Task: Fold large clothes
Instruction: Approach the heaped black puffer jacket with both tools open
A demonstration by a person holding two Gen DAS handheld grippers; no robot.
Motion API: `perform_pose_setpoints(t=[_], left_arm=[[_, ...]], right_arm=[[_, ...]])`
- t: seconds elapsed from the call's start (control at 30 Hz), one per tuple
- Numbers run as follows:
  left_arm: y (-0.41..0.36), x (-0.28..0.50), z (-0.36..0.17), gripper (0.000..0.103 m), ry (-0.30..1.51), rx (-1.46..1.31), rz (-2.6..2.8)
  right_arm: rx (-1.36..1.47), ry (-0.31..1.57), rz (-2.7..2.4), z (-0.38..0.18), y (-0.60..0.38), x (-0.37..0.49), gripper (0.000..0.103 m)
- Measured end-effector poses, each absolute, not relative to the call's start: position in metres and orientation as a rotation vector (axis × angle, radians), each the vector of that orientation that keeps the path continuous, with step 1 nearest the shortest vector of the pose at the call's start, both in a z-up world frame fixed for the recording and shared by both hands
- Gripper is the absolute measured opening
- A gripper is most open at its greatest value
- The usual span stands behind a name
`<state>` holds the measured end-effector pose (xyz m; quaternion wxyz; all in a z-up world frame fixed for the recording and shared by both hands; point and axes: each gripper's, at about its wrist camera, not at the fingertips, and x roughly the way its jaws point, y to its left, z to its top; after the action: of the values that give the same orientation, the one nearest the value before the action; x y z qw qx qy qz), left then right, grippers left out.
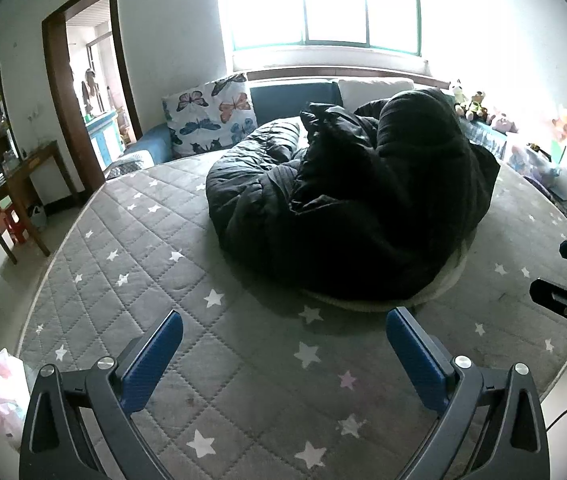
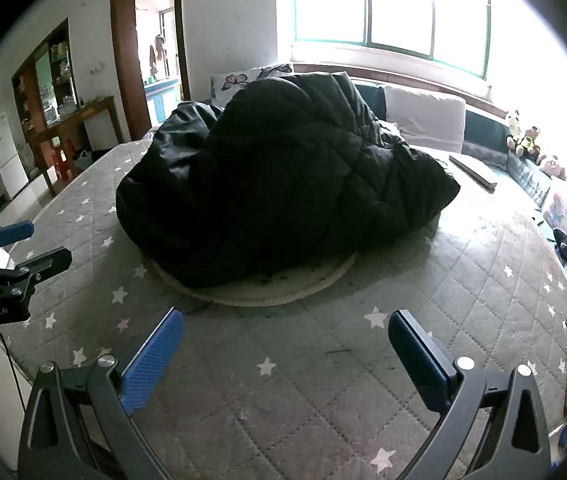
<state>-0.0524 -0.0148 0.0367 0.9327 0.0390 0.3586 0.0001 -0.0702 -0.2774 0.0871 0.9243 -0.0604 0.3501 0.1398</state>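
Lying heaped on the star-patterned bed [image 1: 155,248], the black padded coat [image 1: 363,200] is sitting well ahead of both grippers; the left gripper [image 1: 283,344] and right gripper [image 2: 285,344] are hovering with fingers [image 2: 155,356] spread wide, gripping nothing.

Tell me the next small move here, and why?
Probably reach both open claws forward to the near edge of the black padded coat. It lies in a crumpled heap on the starred mattress, and neither the left claw nor the right claw holds anything.
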Motion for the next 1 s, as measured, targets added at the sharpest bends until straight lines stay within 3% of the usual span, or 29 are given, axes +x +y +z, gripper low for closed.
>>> perform_pose_setpoints(t=[1.0], left_arm=[[-0.013,-0.044,0.038,0.103,0.759,0.08,0.012]], right_arm=[[-0.138,0.719,0.295,0.088,-0.272,-0.067,0.103]])
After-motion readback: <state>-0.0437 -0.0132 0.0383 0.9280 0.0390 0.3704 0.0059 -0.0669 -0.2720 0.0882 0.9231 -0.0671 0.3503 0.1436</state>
